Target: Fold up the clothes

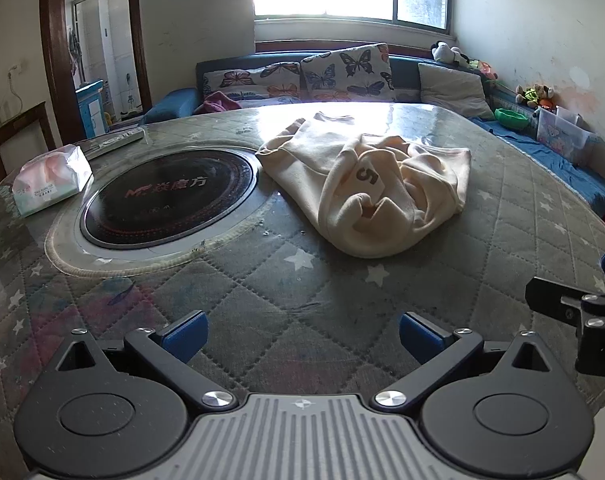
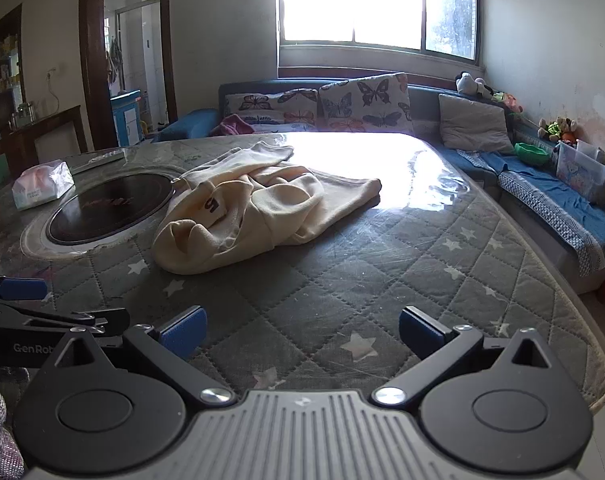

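A cream garment [image 1: 366, 184] with a dark "5" on a patch lies crumpled on the grey quilted table cover [image 1: 262, 288], beyond both grippers. In the right wrist view the garment [image 2: 254, 212] lies ahead and to the left. My left gripper [image 1: 300, 338] is open and empty, low over the table's near edge. My right gripper [image 2: 300, 334] is open and empty, also near that edge, to the right of the left one. Part of the right gripper [image 1: 582, 312] shows at the right edge of the left wrist view.
A round black cooktop [image 1: 168, 196] is set in the table left of the garment. A tissue pack [image 1: 50, 180] and a remote [image 1: 114, 142] lie at the far left. A blue sofa with butterfly cushions [image 1: 342, 72] stands behind the table.
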Action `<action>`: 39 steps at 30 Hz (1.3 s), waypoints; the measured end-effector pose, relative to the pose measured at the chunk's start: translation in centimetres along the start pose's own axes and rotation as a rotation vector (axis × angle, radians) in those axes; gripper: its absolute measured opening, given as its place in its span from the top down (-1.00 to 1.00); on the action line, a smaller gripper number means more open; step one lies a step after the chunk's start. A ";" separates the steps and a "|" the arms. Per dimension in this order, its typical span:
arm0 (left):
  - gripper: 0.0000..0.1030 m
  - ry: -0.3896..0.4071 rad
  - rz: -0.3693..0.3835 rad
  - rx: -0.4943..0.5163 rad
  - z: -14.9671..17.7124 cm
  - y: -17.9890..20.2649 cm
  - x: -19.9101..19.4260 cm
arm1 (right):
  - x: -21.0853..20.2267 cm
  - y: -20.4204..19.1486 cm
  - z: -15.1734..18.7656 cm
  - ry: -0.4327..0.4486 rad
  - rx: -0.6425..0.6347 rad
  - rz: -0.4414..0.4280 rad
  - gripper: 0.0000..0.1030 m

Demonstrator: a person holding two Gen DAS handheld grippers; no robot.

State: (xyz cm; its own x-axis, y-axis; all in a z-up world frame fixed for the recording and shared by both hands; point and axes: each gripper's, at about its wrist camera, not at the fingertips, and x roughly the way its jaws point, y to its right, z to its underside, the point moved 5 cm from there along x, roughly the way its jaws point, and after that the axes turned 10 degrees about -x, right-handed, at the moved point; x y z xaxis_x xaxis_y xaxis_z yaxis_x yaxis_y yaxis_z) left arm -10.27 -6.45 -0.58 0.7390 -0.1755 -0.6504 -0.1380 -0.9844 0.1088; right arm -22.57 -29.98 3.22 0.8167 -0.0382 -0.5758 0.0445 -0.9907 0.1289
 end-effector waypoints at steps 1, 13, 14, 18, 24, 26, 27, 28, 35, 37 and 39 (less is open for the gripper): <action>-1.00 -0.001 0.001 0.004 0.1 0.0 0.0 | -0.1 0.0 0.0 0.002 0.001 0.000 -1.00; -1.00 0.000 -0.006 0.019 -0.5 0.4 0.0 | 0.0 -0.3 -0.7 0.013 -0.003 -0.025 -1.00; -1.00 -0.002 -0.005 0.018 -0.6 0.5 0.1 | 0.2 -0.3 -0.8 0.011 -0.005 -0.026 -1.00; -1.00 -0.009 -0.009 0.020 -1.0 0.7 0.5 | 0.7 -0.3 -1.1 0.004 -0.016 -0.029 -1.00; -1.00 -0.021 -0.023 0.025 -1.6 0.9 1.3 | 1.7 -0.5 -1.5 -0.010 -0.036 -0.043 -1.00; -1.00 -0.026 -0.027 0.029 -1.7 1.0 1.6 | 2.1 -0.5 -1.7 -0.015 -0.039 -0.051 -1.00; -1.00 -0.029 -0.028 0.032 -1.8 1.1 1.7 | 2.3 -0.5 -1.7 -0.018 -0.039 -0.056 -1.00; -1.00 -0.032 -0.031 0.034 -1.9 1.1 1.8 | 2.5 -0.5 -1.8 -0.020 -0.038 -0.060 -1.00; -1.00 -0.040 -0.040 0.055 -2.9 1.6 2.8 | 3.7 -0.3 -2.5 -0.032 -0.029 -0.088 -1.00; -1.00 -0.051 -0.046 0.061 -3.3 1.7 3.1 | 4.0 -0.2 -2.7 -0.035 -0.030 -0.094 -1.00; -1.00 -0.057 -0.051 0.070 -3.6 1.8 3.4 | 4.3 -0.1 -3.0 -0.038 -0.031 -0.096 -1.00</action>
State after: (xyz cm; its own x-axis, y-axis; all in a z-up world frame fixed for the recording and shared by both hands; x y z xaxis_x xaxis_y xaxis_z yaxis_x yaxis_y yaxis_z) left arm -5.65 -8.87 0.13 0.7075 -0.1223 -0.6961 -0.1488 -0.9886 0.0226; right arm -17.32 -29.66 3.16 0.7856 0.0512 -0.6166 0.1398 -0.9855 0.0962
